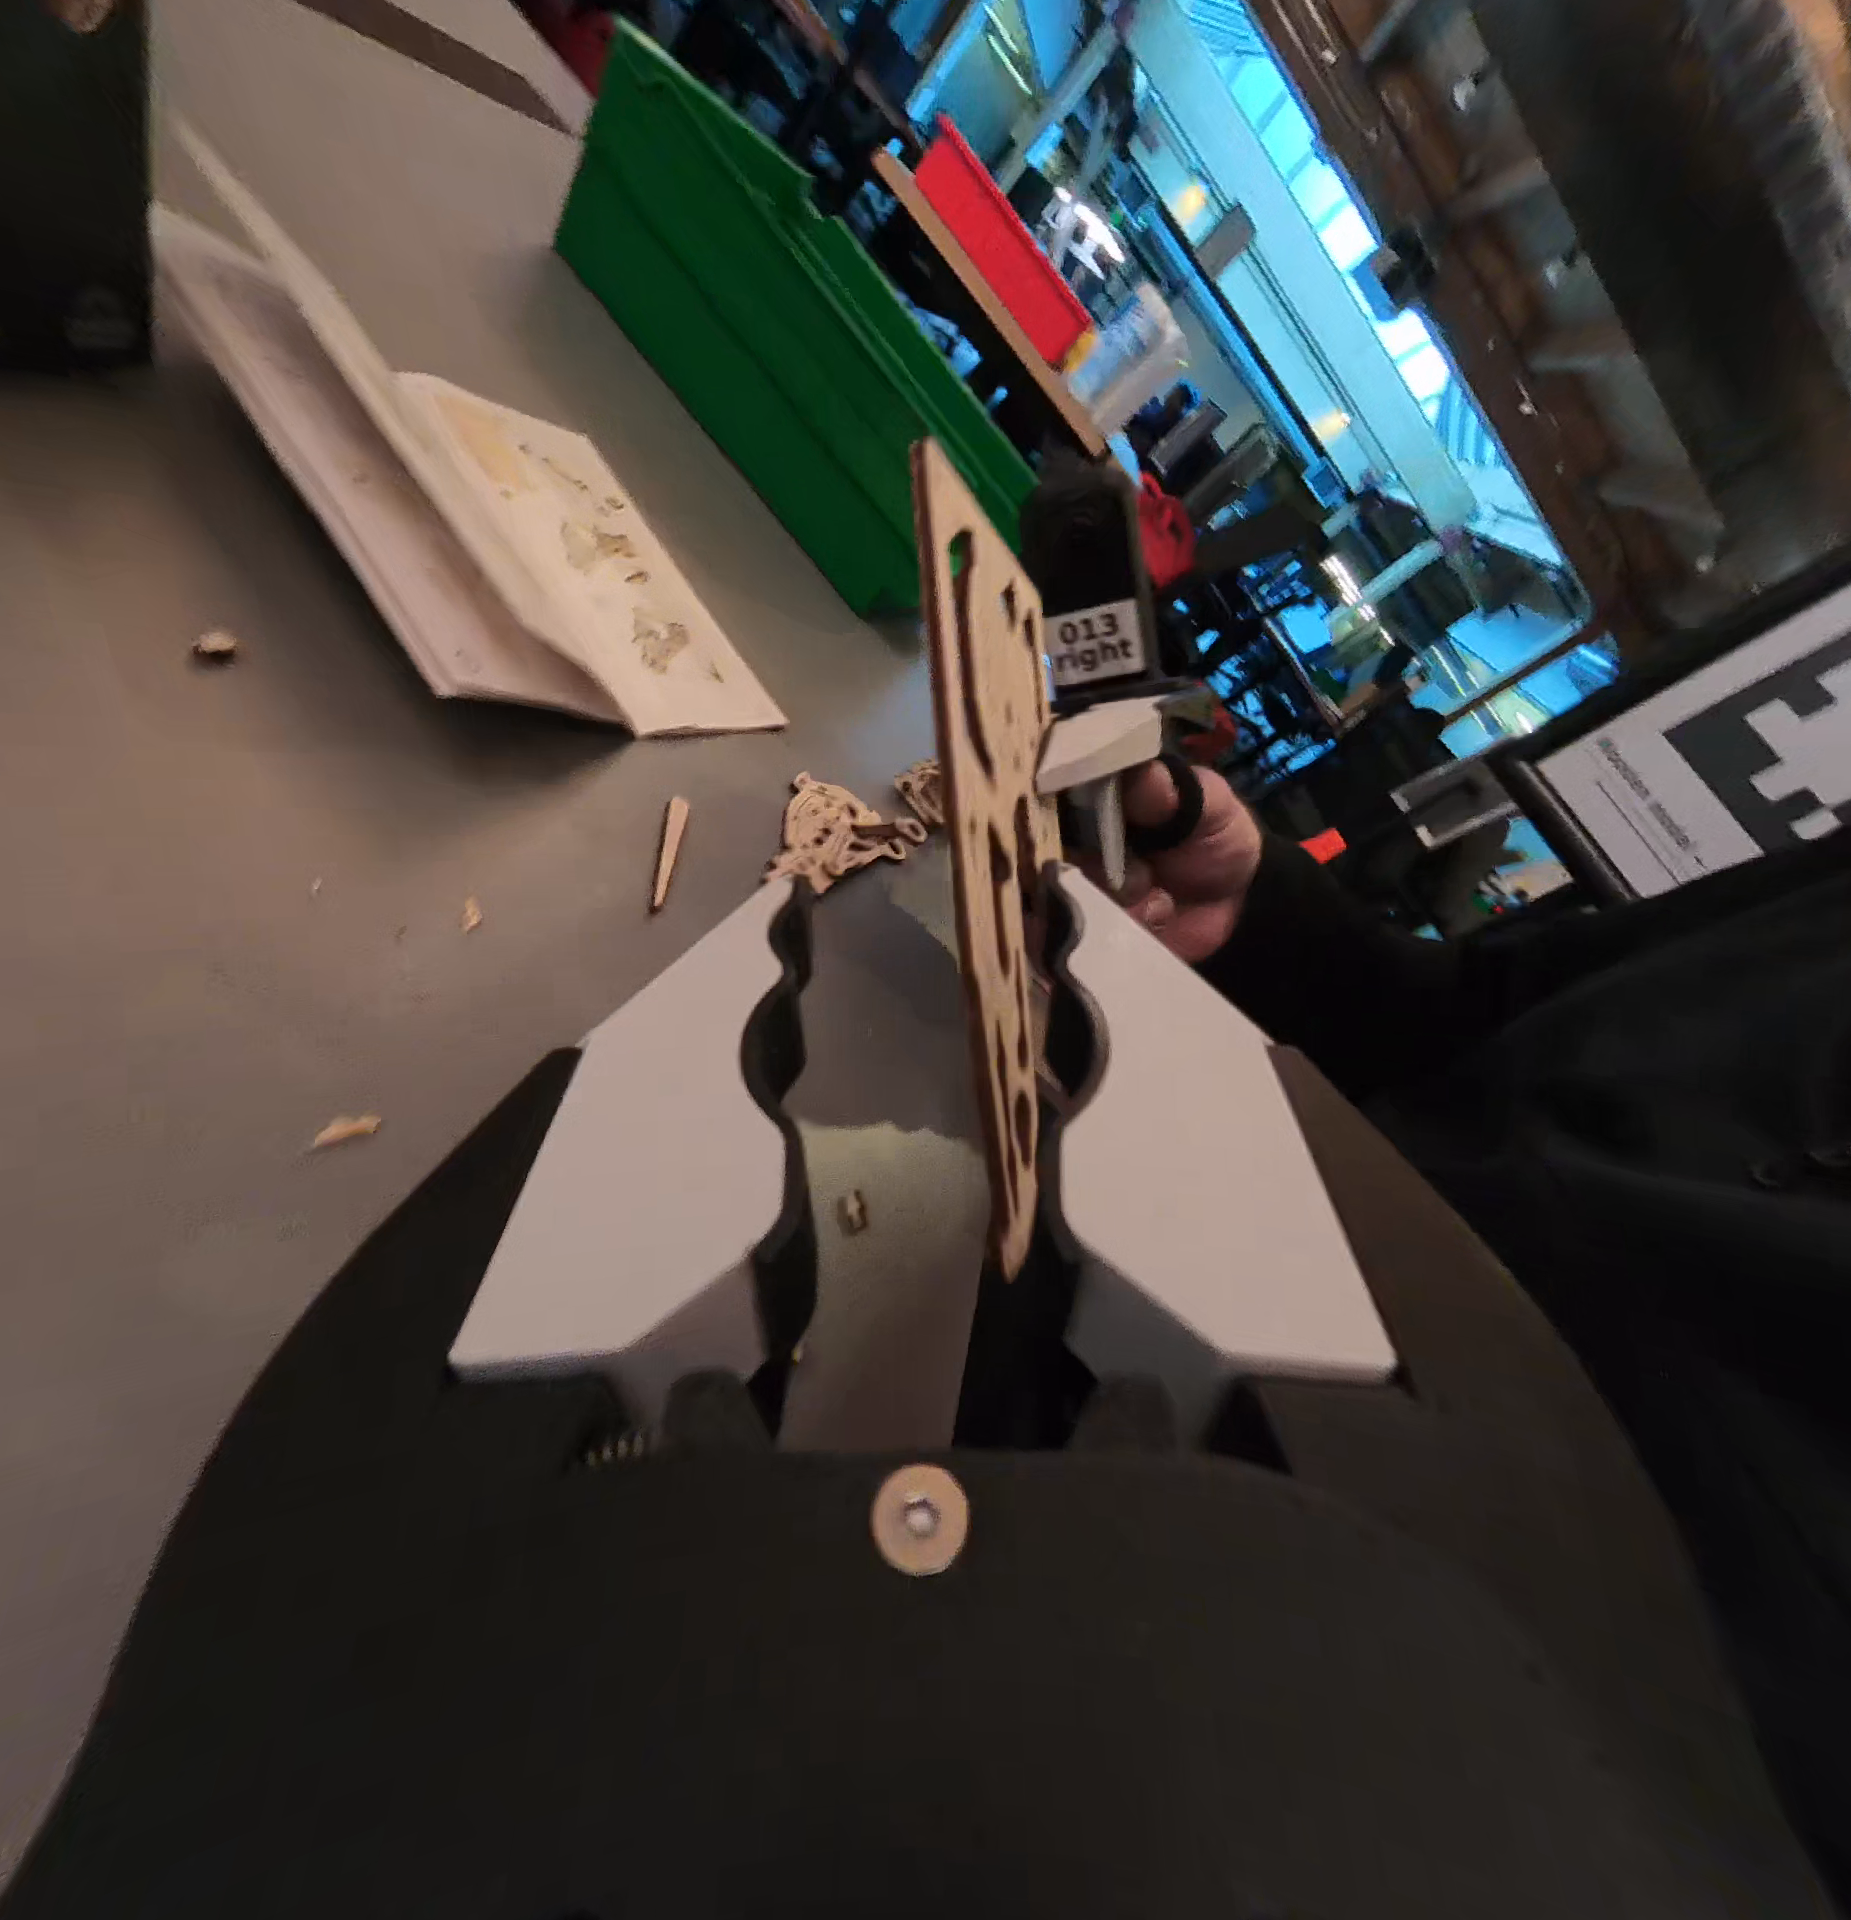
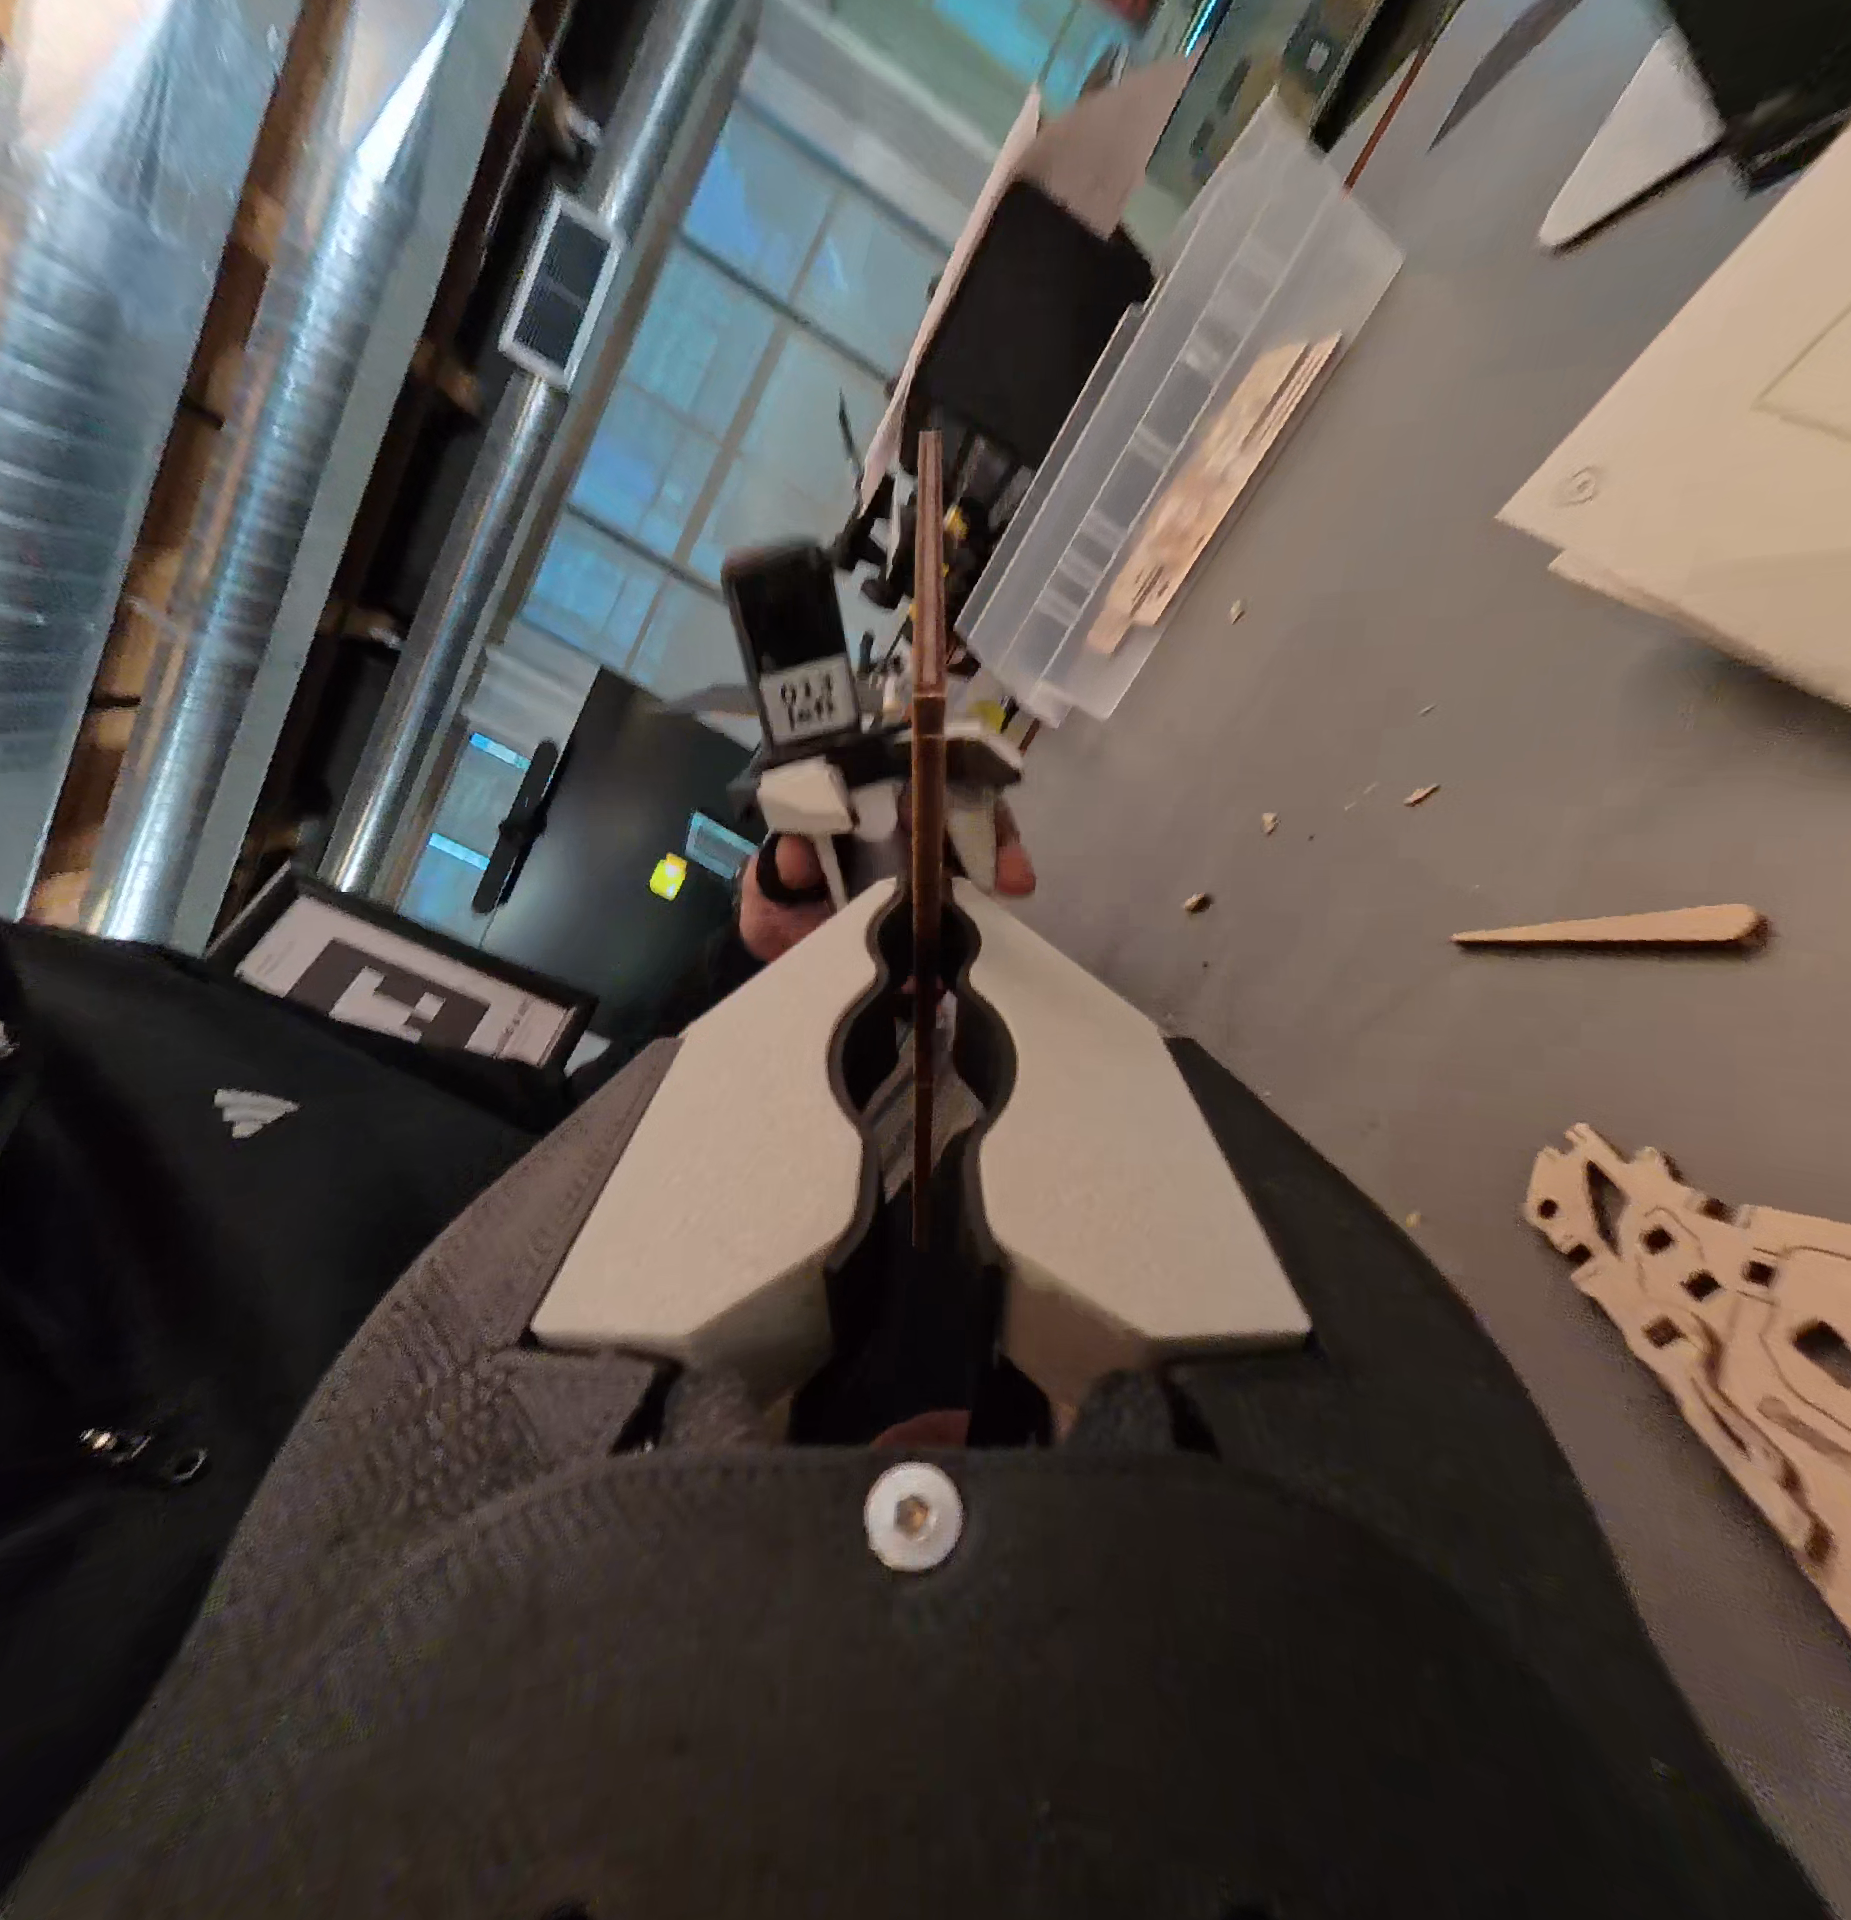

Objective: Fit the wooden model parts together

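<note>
While spread wide around the wooden sheet, not clamping it: left gripper open, with a clear gap between the sheet and the left finger. Sheet leaning close against the inner pad of the other finger; cannot tell whether actually touching. Standing on edge, upright, well above the grey surface, its cut-out holes and dark burnt edges facing the left wrist view.

Clamped farther up the same sheet: right gripper, closed on it, both pads pressed against the faces. Seen edge-on in the right wrist view as a thin brown line running straight out past the fingertips. Behind each gripper, a hand on the trigger, dark sleeve below.

Lying on the surface near the left fingertips: a small assembled wooden piece and a tapered wooden sliver, plus scattered chips. Farther back, an open instruction booklet beside a green bin. In the right wrist view, a pointed wooden stick, a flat perforated wooden part at the right edge, and a clear plastic bin holding more wooden parts.
</note>
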{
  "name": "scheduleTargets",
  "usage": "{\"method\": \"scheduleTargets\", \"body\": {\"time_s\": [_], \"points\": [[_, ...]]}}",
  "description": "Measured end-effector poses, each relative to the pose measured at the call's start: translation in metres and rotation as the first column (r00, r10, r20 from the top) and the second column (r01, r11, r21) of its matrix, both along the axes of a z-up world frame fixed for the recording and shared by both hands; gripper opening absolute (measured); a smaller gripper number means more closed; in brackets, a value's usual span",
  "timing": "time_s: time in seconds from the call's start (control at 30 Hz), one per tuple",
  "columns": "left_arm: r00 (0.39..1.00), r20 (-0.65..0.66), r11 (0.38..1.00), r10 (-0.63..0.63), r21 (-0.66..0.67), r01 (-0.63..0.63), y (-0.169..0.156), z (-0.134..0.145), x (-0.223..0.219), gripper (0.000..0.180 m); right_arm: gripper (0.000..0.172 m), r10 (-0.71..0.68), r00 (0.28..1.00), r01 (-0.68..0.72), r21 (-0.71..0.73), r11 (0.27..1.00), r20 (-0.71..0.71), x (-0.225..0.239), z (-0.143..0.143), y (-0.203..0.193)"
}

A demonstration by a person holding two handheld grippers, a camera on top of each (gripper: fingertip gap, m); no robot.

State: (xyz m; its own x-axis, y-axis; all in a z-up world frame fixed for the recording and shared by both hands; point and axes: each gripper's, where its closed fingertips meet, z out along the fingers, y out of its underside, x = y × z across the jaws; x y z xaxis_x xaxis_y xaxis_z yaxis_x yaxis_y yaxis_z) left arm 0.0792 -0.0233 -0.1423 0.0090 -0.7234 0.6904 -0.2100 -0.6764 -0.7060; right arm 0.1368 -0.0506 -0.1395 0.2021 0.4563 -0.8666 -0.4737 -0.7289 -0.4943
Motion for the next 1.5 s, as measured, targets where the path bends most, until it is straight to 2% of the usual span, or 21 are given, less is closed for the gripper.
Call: {"method": "scheduleTargets", "body": {"time_s": [0.07,0.13,0.17,0.27,0.33,0.43,0.57,0.87,0.93,1.5], "points": [[0.997,0.019,0.997,-0.075,-0.008,0.075,-0.007,0.008,0.01,0.035,0.001,0.055,0.998,-0.055,-0.006,0.998,0.023,-0.007,-0.001,-0.002],[0.991,0.016,0.991,-0.132,-0.006,0.132,-0.017,0.007,0.02,0.017,0.001,0.094,0.995,-0.094,-0.012,0.995,0.031,-0.013,-0.001,-0.004],[0.992,0.022,0.992,-0.124,-0.028,0.125,-0.017,0.006,0.023,0.006,0.001,0.1,0.995,-0.1,-0.012,0.995,0.024,-0.015,0.0,-0.004],[0.991,0.091,0.982,-0.098,-0.153,0.112,-0.014,0.006,0.025,0.001,0.004,0.051,0.998,-0.051,-0.029,0.998,0.019,-0.009,-0.001,0.003],[0.994,0.089,0.98,-0.061,-0.184,0.076,-0.012,0.001,0.026,0.001,0.016,0.019,1.0,-0.019,-0.042,0.999,0.009,-0.003,-0.001,0.007],[0.993,0.122,0.968,-0.01,-0.248,0.04,-0.009,0.002,0.025,0.001,0.017,0.014,1.0,-0.014,-0.039,0.999,0.006,0.001,0.0,0.006],[0.988,0.151,0.952,0.043,-0.306,0.005,-0.003,0.002,0.022,0.001,0.015,-0.003,1.0,0.004,-0.045,0.999,0.017,0.003,-0.003,0.005],[0.977,0.182,0.938,0.112,-0.343,-0.044,0.004,0.006,0.021,0.001,0.006,-0.024,0.999,0.026,-0.046,0.999,0.031,0.0,-0.008,0.003],[0.975,0.186,0.935,0.119,-0.352,-0.047,0.005,0.006,0.021,0.001,0.001,-0.028,0.999,0.029,-0.039,0.999,0.033,0.001,-0.006,0.004],[0.973,0.188,0.928,0.136,-0.368,-0.058,0.002,0.003,0.023,0.001,0.001,-0.066,0.997,0.067,-0.033,0.997,0.032,0.006,-0.005,0.007]]}}
